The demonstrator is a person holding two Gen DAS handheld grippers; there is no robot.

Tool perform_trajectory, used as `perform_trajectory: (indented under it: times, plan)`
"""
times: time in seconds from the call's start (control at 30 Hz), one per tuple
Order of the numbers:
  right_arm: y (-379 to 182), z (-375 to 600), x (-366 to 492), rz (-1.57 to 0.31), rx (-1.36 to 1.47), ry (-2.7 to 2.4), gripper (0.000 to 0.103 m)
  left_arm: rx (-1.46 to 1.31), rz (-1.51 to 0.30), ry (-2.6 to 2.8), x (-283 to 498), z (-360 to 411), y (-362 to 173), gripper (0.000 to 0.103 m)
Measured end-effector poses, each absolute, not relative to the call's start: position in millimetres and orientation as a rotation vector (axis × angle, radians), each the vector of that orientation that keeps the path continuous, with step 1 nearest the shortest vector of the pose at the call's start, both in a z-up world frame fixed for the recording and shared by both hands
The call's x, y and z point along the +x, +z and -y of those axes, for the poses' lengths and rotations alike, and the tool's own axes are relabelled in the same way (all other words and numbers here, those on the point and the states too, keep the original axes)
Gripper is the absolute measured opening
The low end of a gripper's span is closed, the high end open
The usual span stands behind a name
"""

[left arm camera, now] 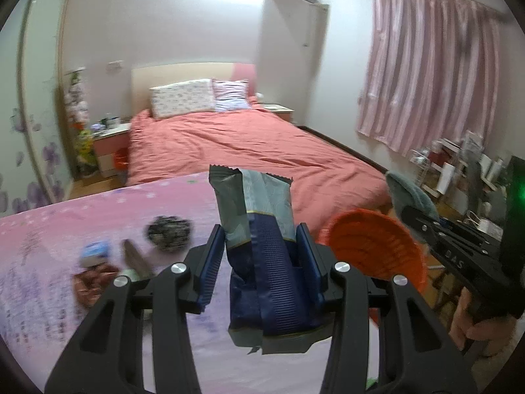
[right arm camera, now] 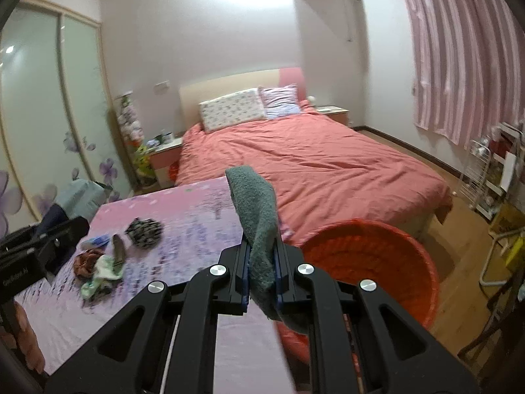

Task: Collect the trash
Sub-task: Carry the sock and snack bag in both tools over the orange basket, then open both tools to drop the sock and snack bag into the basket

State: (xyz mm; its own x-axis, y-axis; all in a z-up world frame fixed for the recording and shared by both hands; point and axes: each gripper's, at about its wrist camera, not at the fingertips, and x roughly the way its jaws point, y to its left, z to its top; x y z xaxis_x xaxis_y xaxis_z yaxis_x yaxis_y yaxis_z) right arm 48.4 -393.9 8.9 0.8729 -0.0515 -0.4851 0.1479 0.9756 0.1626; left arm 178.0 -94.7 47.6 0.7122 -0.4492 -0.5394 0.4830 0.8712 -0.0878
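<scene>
left gripper [left arm camera: 259, 259]: jaws part-open, clamped on a grey-and-navy snack wrapper [left arm camera: 254, 229], held upright above the table; likely on its way to the bin.
right gripper [right arm camera: 261, 264]: nearly closed, pinching a dark green towel rag [right arm camera: 257, 216]; the cloth flops over the top and hangs below the pads.
orange bin [right arm camera: 370, 262]: on the floor just beside the table edge, open mouth up, probably the drop target for both loads.
leftover trash [right arm camera: 105, 262]: crumpled bits, a dark patterned wad and a blue-white item lie on the pink tablecloth [right arm camera: 183, 216], not yet collected.
hard to tell: leftover items are blurred; bin inside mostly hidden, contents unclear; wrapper's lower end partly hidden by the pads.
</scene>
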Motion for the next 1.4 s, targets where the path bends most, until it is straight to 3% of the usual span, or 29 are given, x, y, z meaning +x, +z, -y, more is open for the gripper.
perform_trajectory:
  times: [0.6,0.7,0.73,0.77,0.93,1.13,1.4]
  plan:
    - [-41.8,496.2,64.2,-0.559,0.354,-0.233,0.012,0.173,-0.687,-0.785,187.8,277.1,-20.6,0.047]
    - [-51.3,505.3,68.3,-0.573,0.381,-0.241,0.014,0.187,-0.707,-0.785,197.0,288.6,-31.7,0.054]
    - [-55.8,508.1,70.7,-0.579,0.388,-0.245,0.016,0.195,-0.712,-0.776,200.3,290.8,-36.3,0.062]
    - [-58.1,509.1,71.2,-0.584,0.389,-0.246,0.018,0.201,-0.716,-0.767,203.5,291.2,-40.2,0.065]
    - [-67.9,510.0,71.2,-0.602,0.382,-0.252,0.049,0.209,-0.746,-0.710,216.8,284.9,-55.7,0.081]
    - [-67.0,498.0,65.0,-0.605,0.338,-0.267,0.072,0.218,-0.757,-0.605,224.3,253.6,-66.1,0.098]
    - [-59.1,464.1,63.3,-0.618,0.180,-0.300,0.097,0.211,-0.759,-0.466,219.8,192.5,-68.1,0.099]
